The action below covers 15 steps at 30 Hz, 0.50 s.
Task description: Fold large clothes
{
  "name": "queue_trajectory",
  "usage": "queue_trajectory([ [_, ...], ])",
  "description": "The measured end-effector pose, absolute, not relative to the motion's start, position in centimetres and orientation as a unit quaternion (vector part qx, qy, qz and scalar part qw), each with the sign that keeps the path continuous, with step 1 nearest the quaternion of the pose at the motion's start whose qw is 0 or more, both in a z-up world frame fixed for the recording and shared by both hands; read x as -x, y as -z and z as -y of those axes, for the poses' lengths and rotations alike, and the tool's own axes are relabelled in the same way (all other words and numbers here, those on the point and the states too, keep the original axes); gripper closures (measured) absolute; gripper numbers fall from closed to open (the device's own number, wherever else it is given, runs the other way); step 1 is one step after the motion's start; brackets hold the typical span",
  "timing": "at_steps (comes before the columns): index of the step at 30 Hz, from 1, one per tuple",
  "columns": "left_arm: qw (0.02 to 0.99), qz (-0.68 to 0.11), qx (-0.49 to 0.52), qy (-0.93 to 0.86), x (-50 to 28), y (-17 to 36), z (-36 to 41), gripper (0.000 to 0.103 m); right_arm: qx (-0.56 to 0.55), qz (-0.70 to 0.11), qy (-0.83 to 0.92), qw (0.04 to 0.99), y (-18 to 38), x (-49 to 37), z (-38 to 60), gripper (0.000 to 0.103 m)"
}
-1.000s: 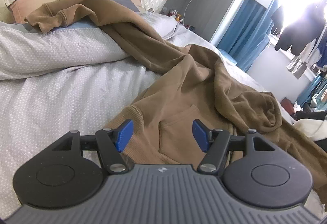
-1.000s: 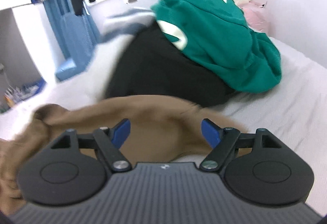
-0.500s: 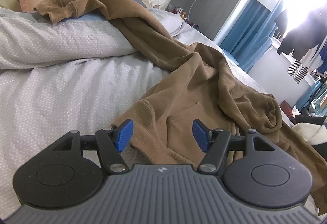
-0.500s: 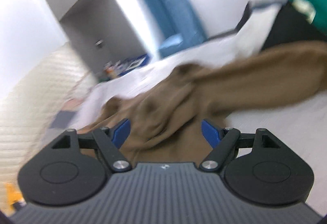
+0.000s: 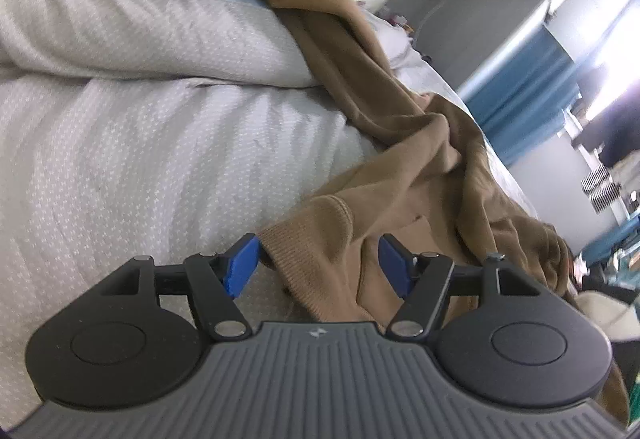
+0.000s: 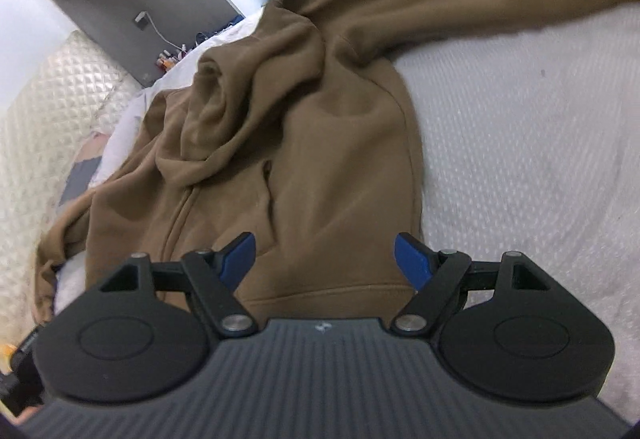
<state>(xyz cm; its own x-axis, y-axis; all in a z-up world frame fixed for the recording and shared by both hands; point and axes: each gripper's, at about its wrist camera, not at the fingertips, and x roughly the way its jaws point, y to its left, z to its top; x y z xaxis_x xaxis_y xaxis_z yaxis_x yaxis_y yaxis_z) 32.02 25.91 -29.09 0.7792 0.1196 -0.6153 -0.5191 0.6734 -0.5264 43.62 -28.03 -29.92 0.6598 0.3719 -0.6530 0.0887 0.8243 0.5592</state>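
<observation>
While both tools gape, hoodie (image 6: 304,159) hem lies between them.

I've swung the right gripper (image 6: 324,259) off the green and black pile, and now it looks down over the brown hoodie (image 6: 304,159), its hem just in front of the wide-apart fingers. My left gripper (image 5: 318,265) has rolled and crept in: the hoodie's ribbed corner (image 5: 316,239), which lay ahead a second ago, now sits between its spread fingers.
</observation>
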Motion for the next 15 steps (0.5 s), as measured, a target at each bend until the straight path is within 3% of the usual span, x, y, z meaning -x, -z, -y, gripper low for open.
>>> queue_trajectory([
  [15,0.886,-0.303,0.247,-0.251,-38.6,33.2,-24.5,0.029,-0.325,-0.426,-0.072,0.842,34.7,-47.5,29.3,0.019],
])
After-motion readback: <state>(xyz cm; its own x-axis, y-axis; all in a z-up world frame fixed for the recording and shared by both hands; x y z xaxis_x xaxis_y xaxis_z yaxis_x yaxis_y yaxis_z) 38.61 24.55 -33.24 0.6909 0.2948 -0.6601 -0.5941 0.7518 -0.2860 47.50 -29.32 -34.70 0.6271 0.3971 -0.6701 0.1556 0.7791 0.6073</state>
